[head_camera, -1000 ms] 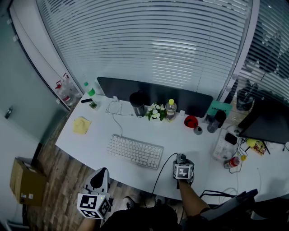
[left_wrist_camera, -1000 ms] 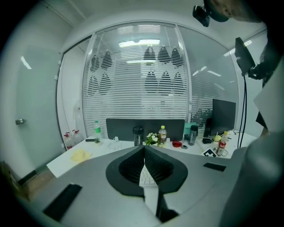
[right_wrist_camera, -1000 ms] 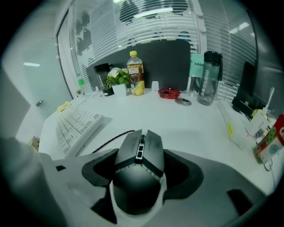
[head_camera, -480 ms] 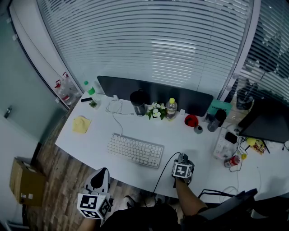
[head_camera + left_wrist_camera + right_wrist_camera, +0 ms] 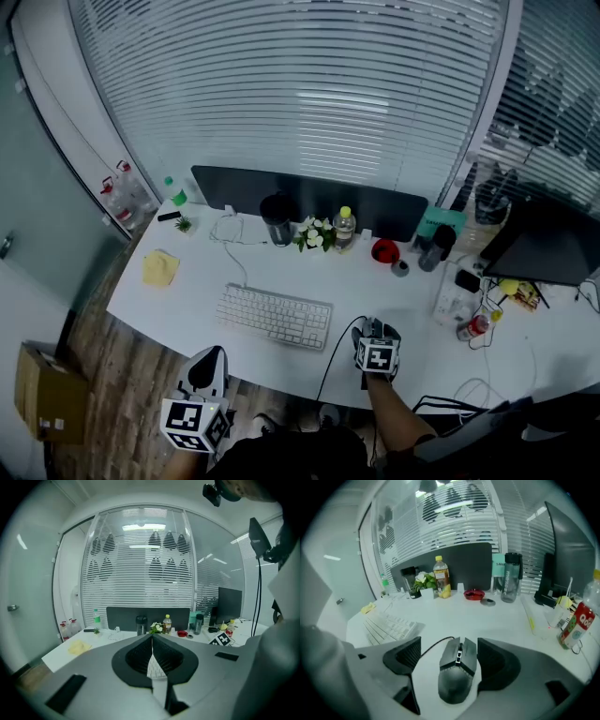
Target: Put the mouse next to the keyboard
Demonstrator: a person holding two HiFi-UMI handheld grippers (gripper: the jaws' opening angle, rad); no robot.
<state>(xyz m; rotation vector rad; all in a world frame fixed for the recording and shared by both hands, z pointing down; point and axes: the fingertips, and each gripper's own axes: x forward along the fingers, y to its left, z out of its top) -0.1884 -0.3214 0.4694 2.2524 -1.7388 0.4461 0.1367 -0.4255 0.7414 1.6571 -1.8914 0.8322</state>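
Observation:
A dark wired mouse (image 5: 458, 670) lies on the white desk (image 5: 187, 291), just right of the white keyboard (image 5: 275, 316), which also shows as the keyboard (image 5: 389, 625) at the left of the right gripper view. My right gripper (image 5: 449, 654) straddles the mouse; its jaws are opening, with a gap on the left side and the right pad close beside it. In the head view the right gripper (image 5: 375, 339) covers most of the mouse. My left gripper (image 5: 208, 364) hangs below the desk's front edge, and the left gripper (image 5: 152, 638) shows its jaws shut on nothing.
The mouse cable (image 5: 336, 352) runs off the front edge. Along the back stand a dark screen (image 5: 300, 199), a black cup (image 5: 277, 217), flowers (image 5: 312, 235), a bottle (image 5: 344, 228) and a red bowl (image 5: 383, 251). A yellow cloth (image 5: 159, 267) lies far left, a red can (image 5: 472, 326) right.
The head view has shifted a little. My right gripper stays over the mouse beside the keyboard. The left gripper has not moved.

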